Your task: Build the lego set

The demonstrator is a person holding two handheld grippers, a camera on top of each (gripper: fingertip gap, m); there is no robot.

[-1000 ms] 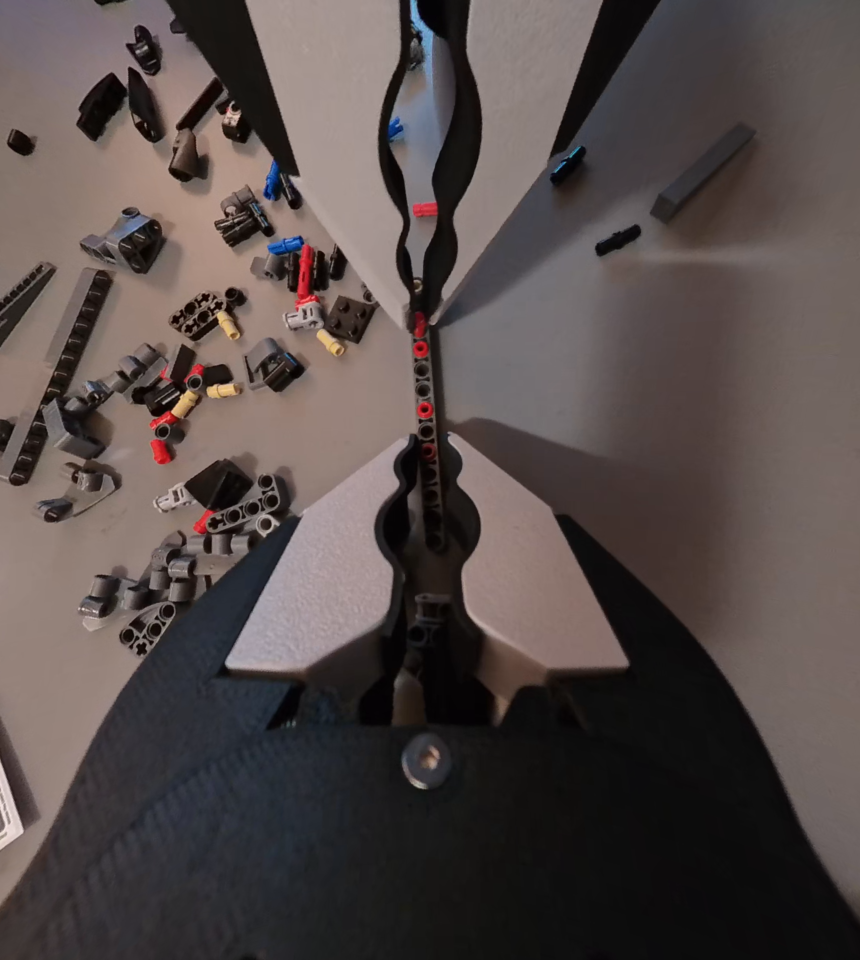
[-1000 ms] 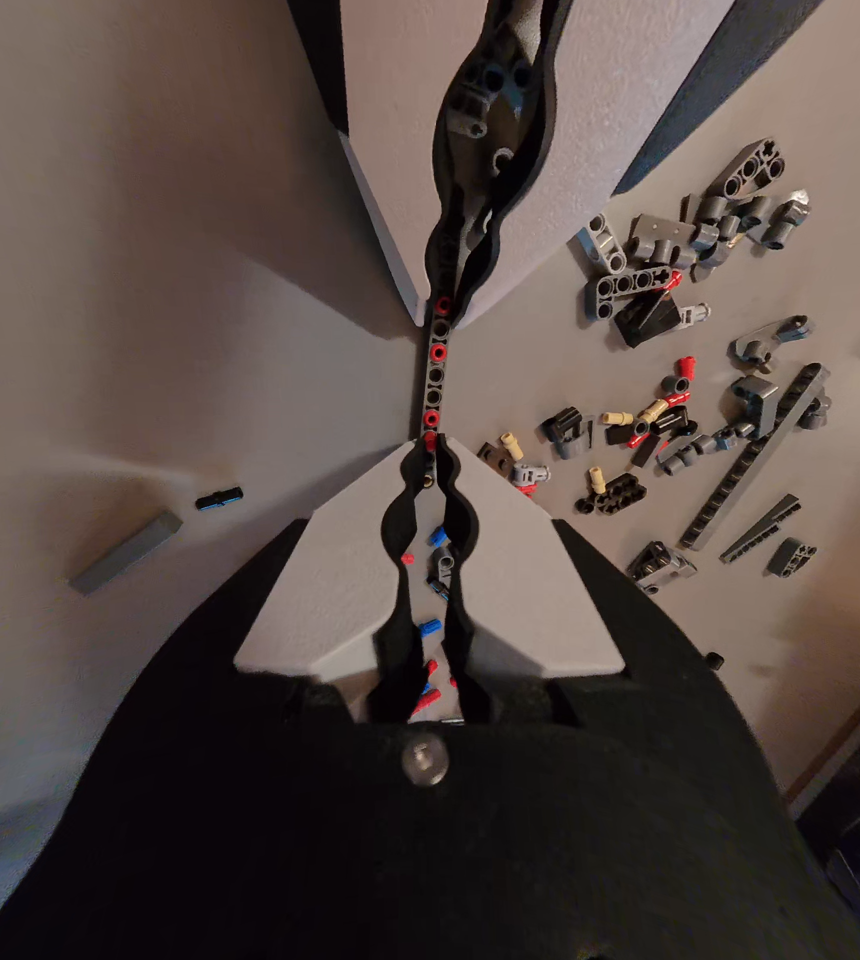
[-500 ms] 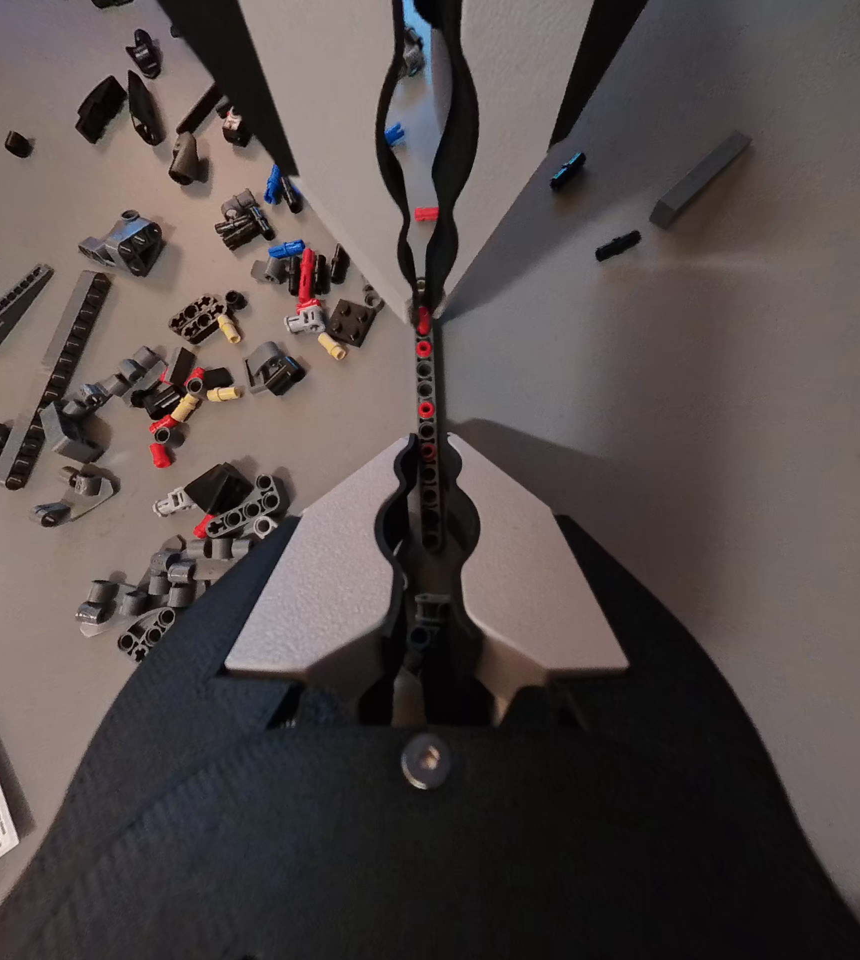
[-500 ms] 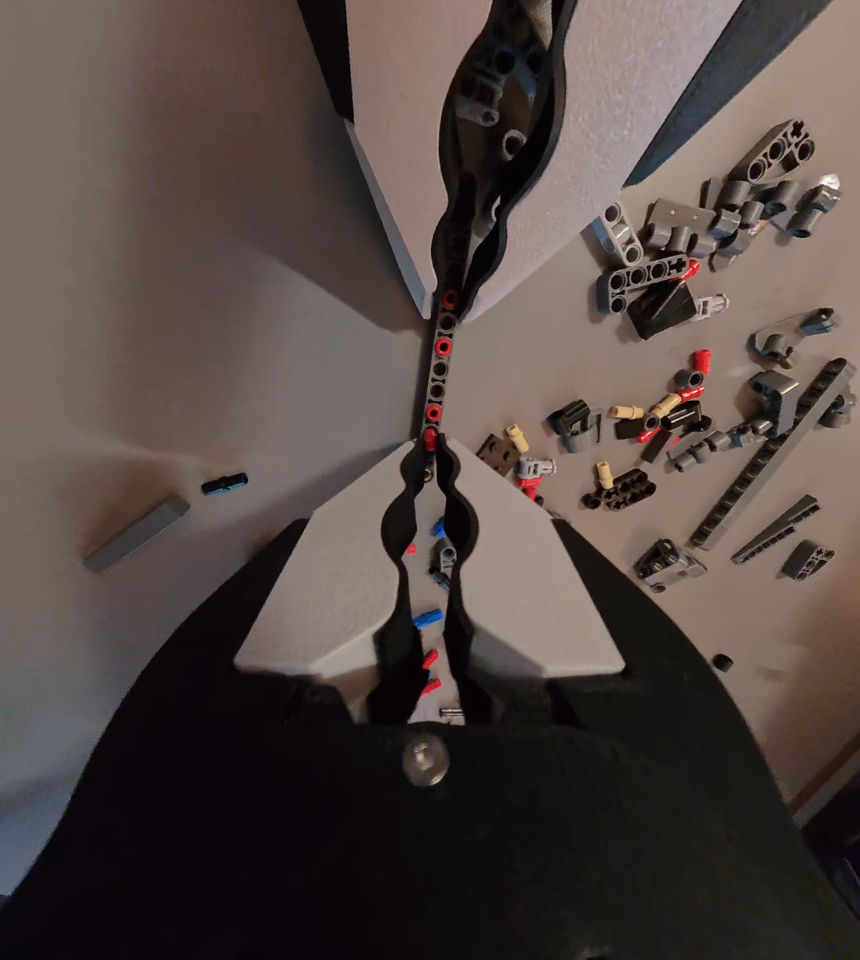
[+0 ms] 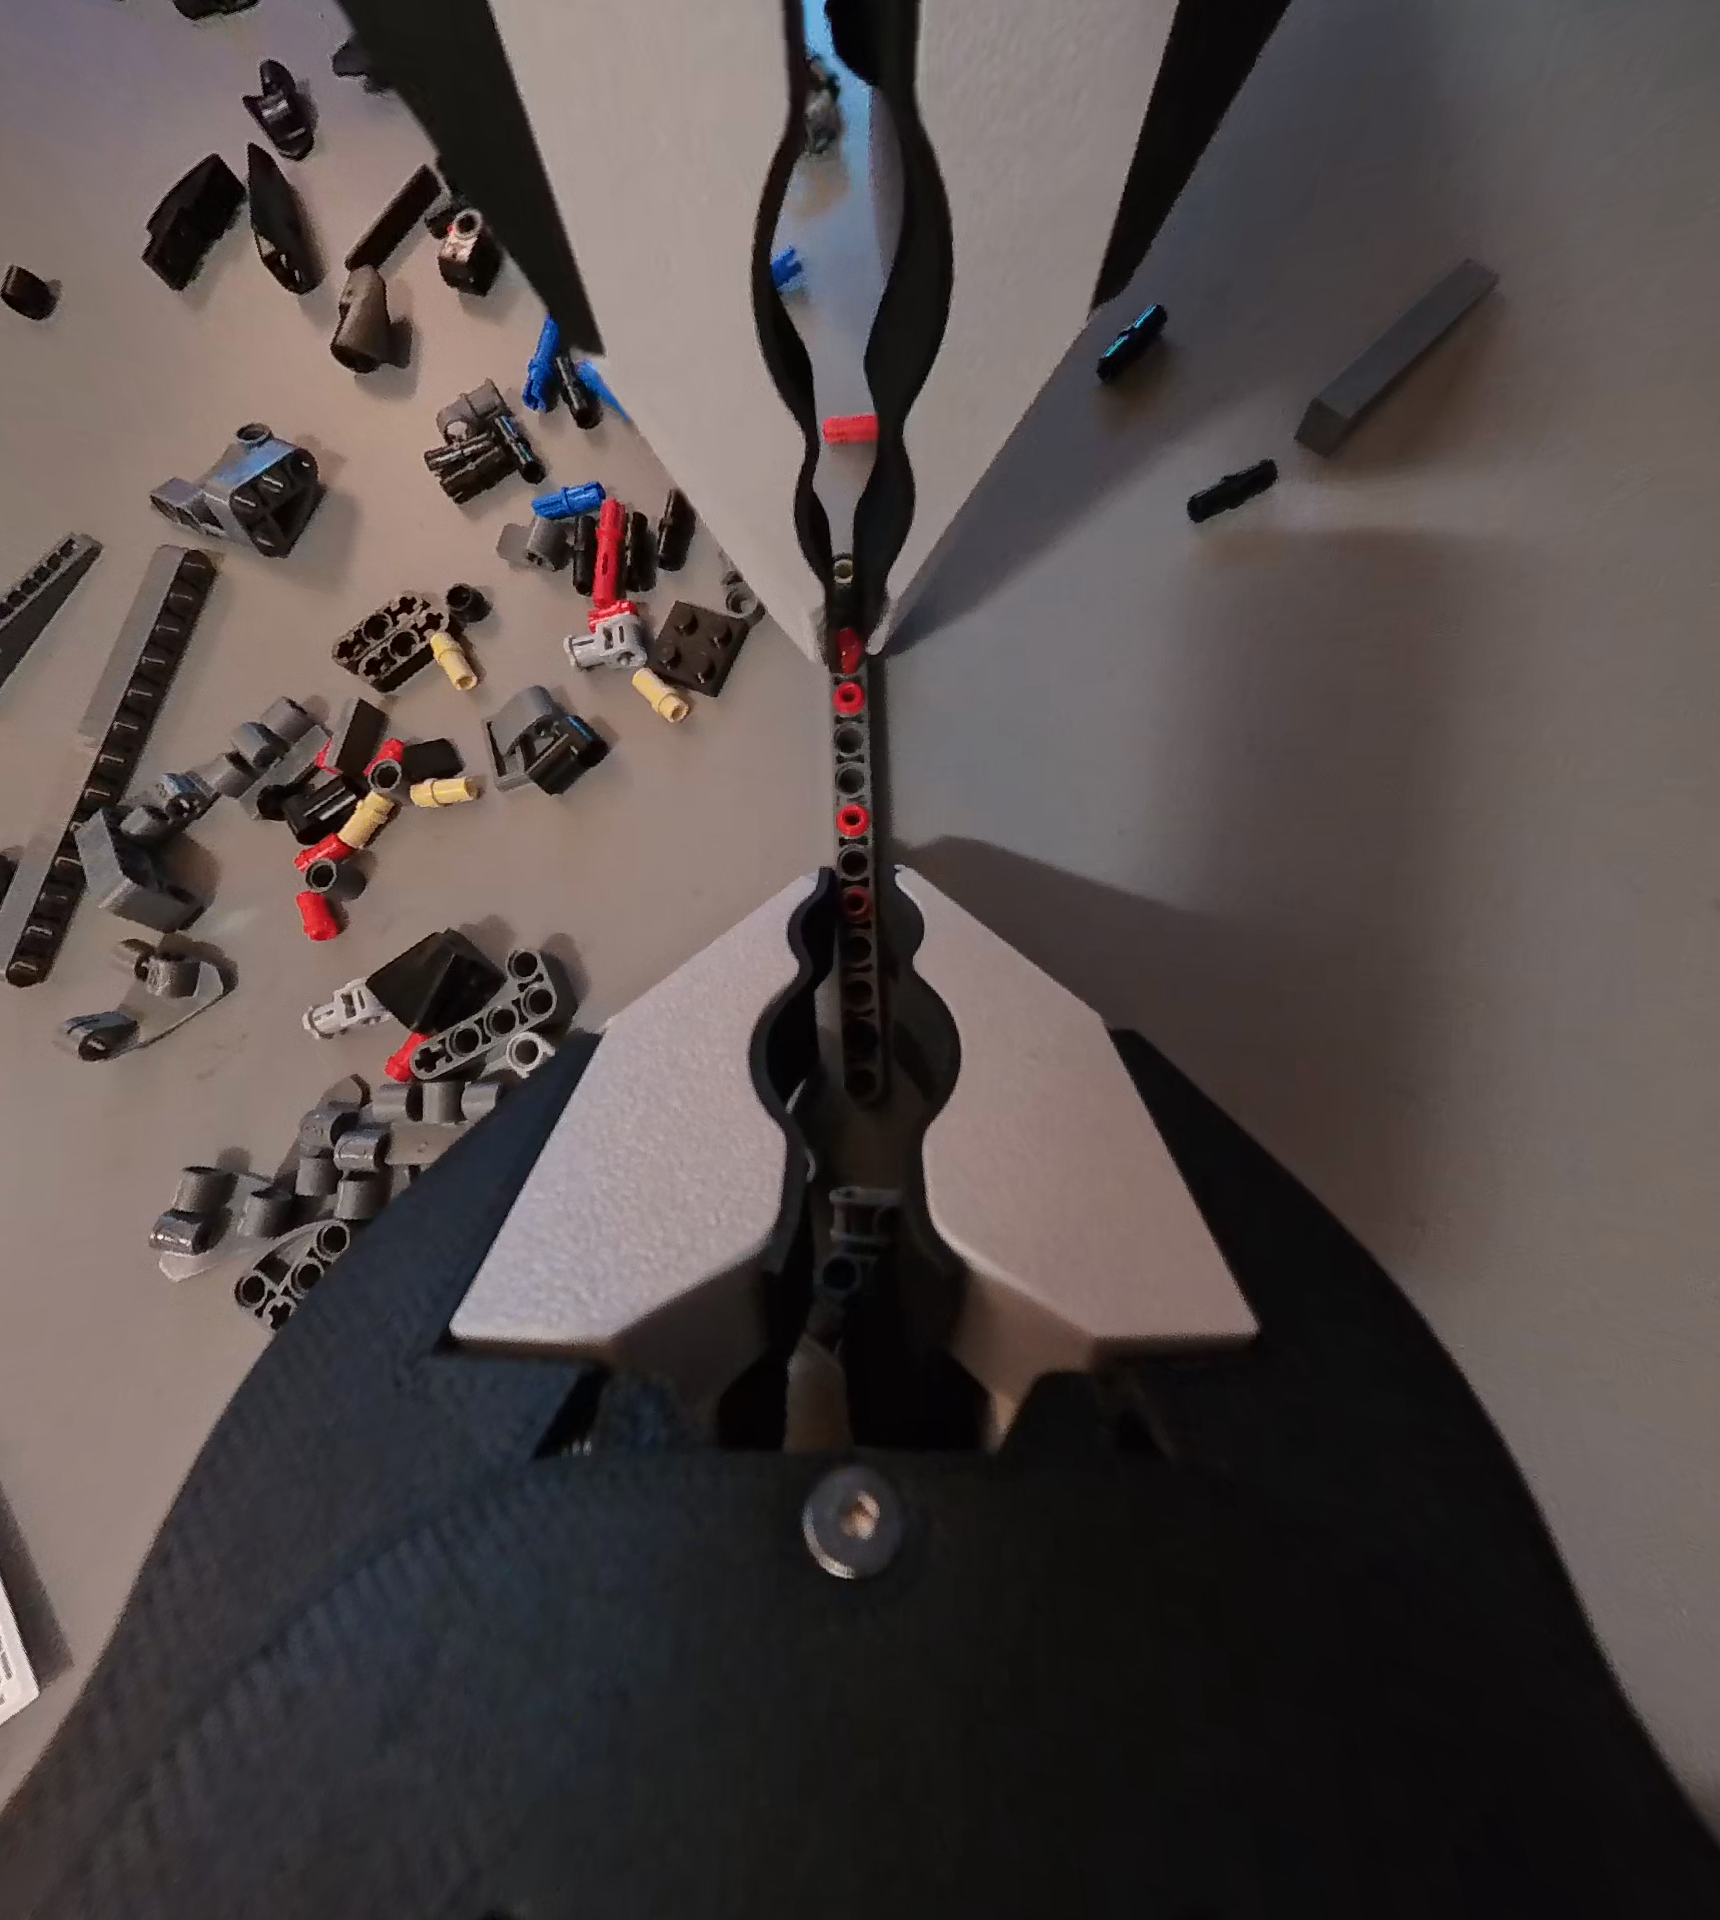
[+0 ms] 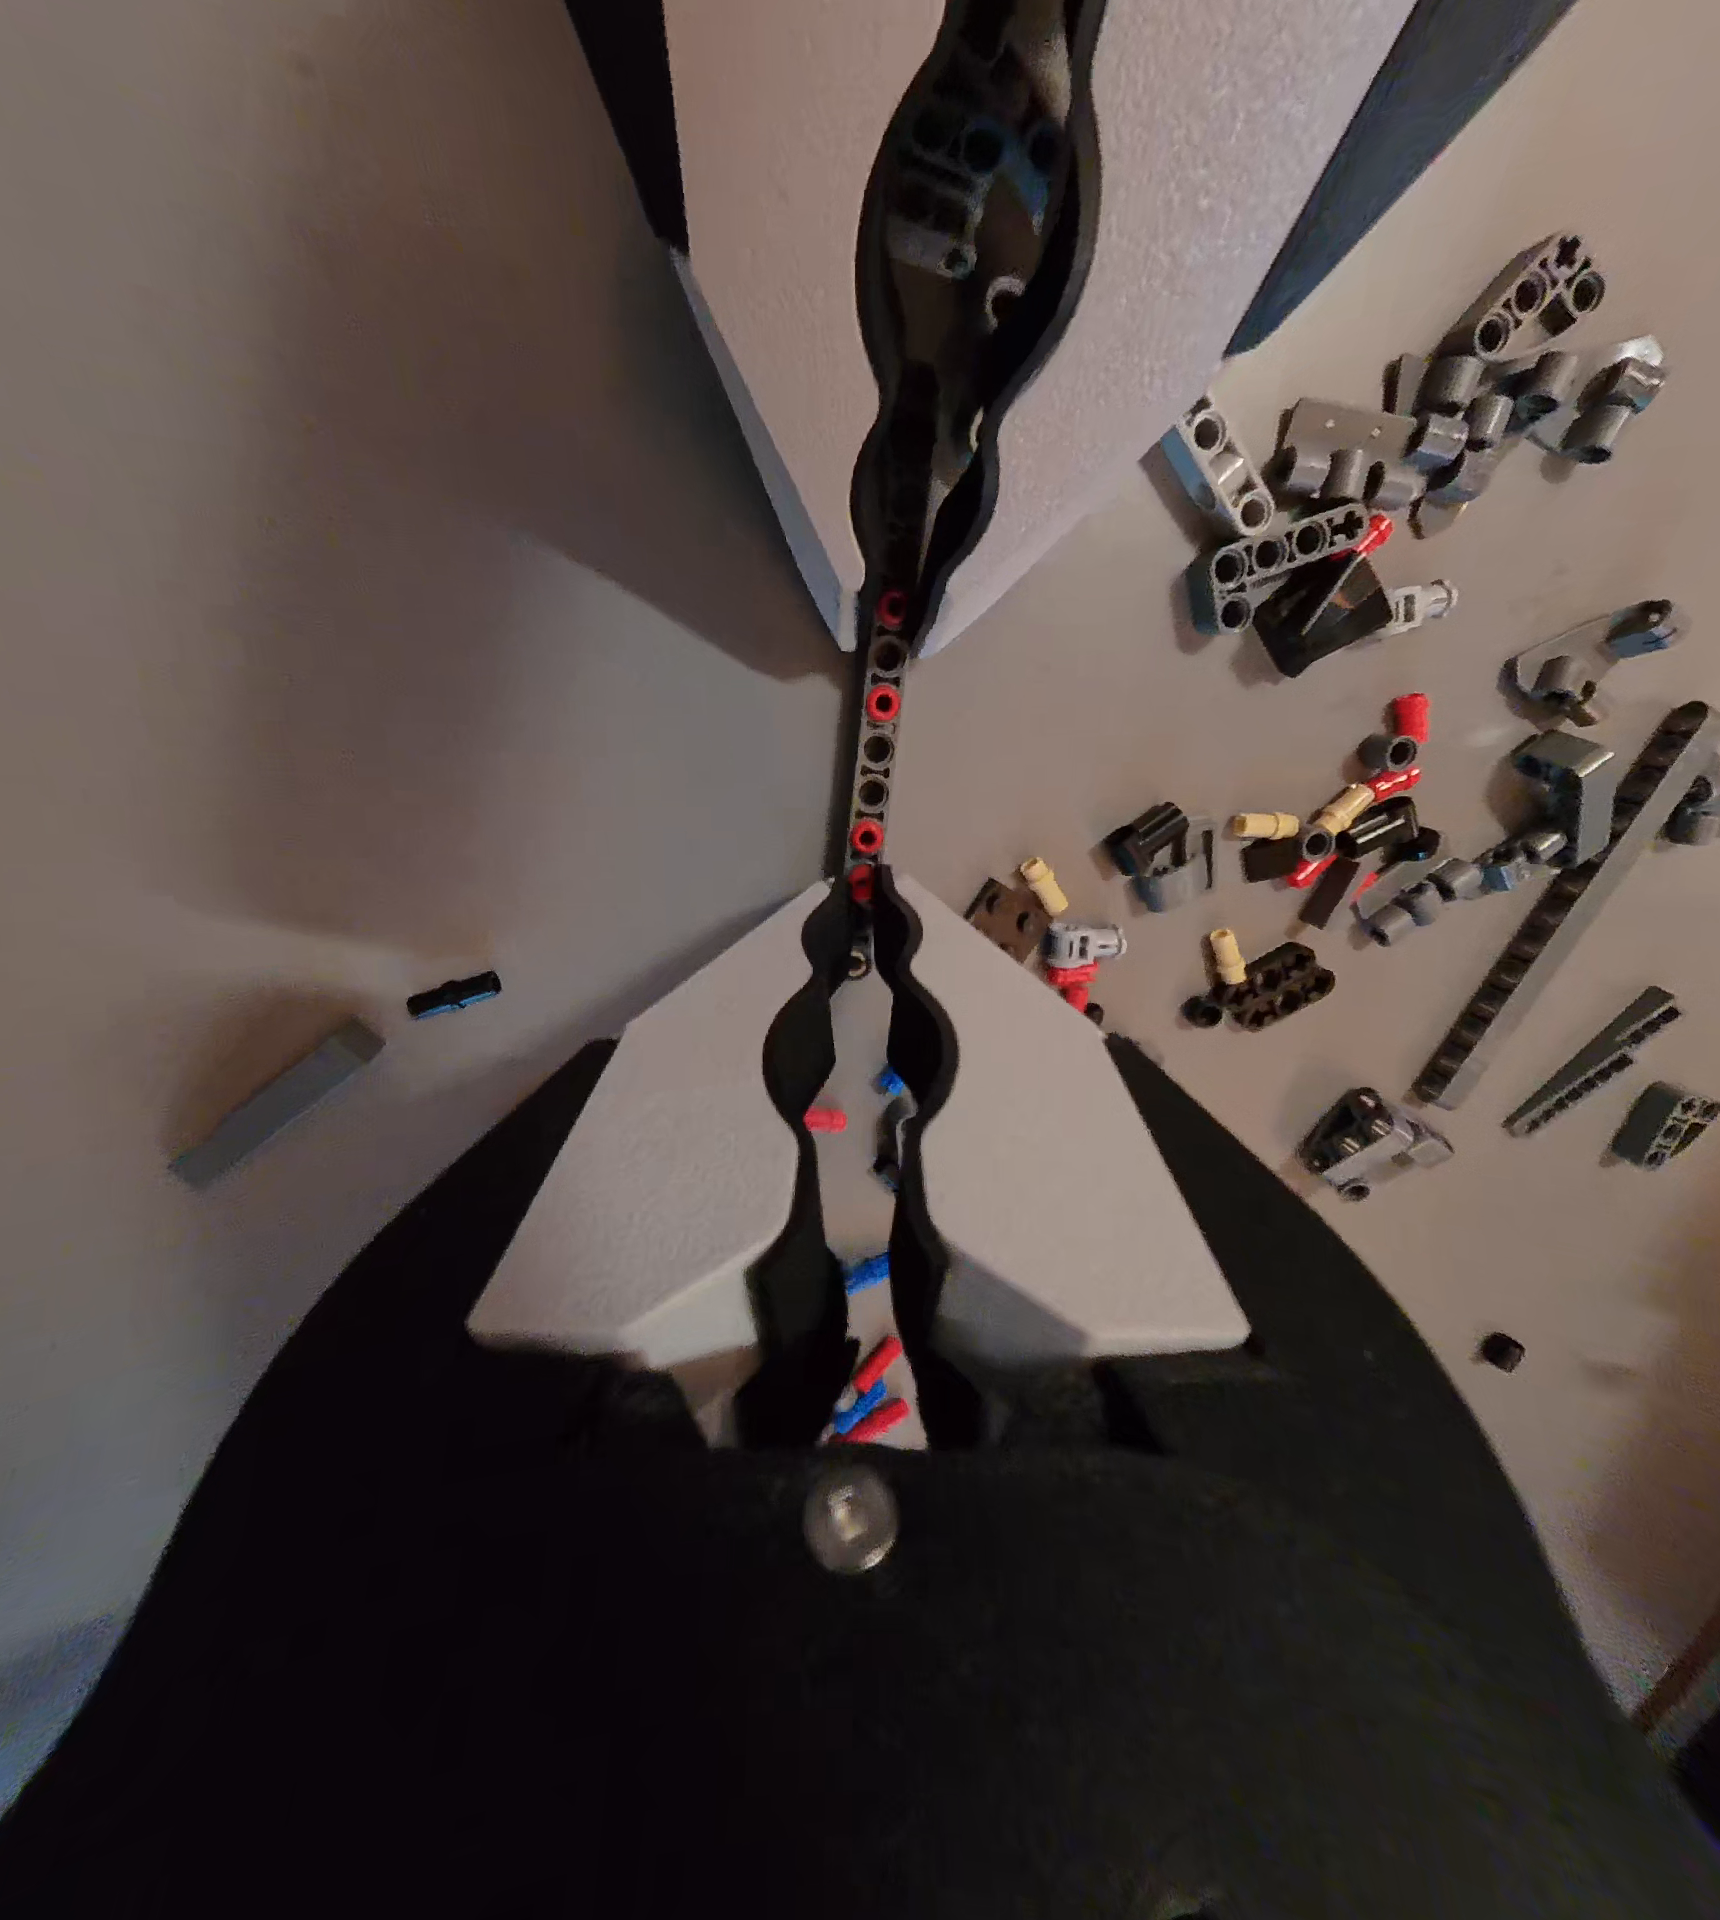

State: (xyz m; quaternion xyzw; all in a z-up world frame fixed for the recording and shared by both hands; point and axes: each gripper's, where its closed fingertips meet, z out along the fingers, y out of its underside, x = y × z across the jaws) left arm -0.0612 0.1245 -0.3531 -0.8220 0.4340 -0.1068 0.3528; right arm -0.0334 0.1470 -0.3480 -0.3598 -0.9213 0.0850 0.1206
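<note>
Black perforated Technic beam (image 5: 851,774), red pins in several holes, clamped at opposite ends between closed left gripper (image 5: 854,894) and closed right gripper (image 6: 864,883), above grey table (image 5: 1355,831).

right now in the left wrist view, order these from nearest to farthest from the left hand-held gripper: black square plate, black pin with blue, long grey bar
Measured from the left hand-held gripper:
1. black square plate, up and to its left, near the loose pile.
2. black pin with blue, up and to its right, on open table.
3. long grey bar, farther right, past the pin.
</note>
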